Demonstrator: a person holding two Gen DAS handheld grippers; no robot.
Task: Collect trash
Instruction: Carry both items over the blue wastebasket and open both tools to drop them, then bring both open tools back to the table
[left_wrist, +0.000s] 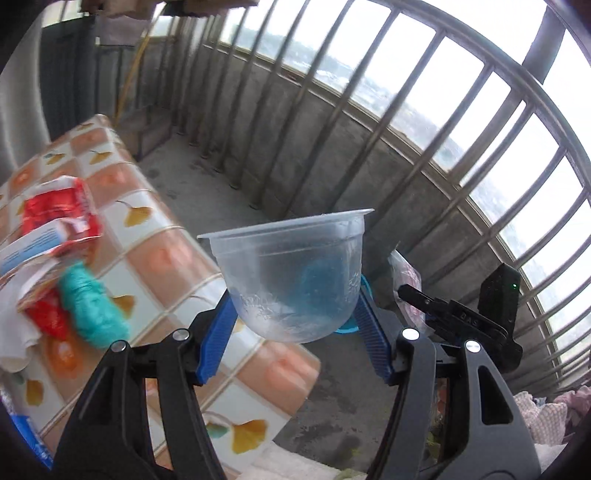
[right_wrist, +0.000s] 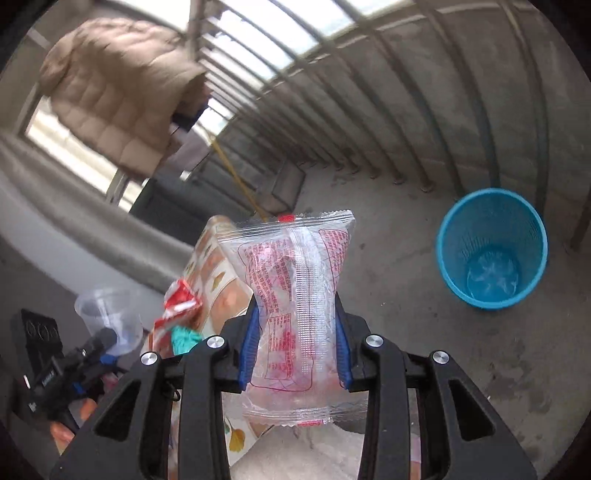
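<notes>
Clear cup (left_wrist: 291, 273) in left gripper (left_wrist: 295, 328) fingers — wrapper (right_wrist: 295, 310) in right gripper (right_wrist: 295, 343)

You are on a balcony with a bare concrete floor (right_wrist: 388, 258), stained in patches. A low concrete wall (left_wrist: 332, 155) runs along it, topped by metal bars (left_wrist: 436, 110), and pale daylight comes through them. A table (left_wrist: 162, 258) under a tiled cloth with orange squares and yellow leaves stands on your left. A beige padded jacket (right_wrist: 118, 92) hangs overhead near a window (right_wrist: 70, 147). A yellow pole (right_wrist: 236, 177) leans at the far end.
</notes>
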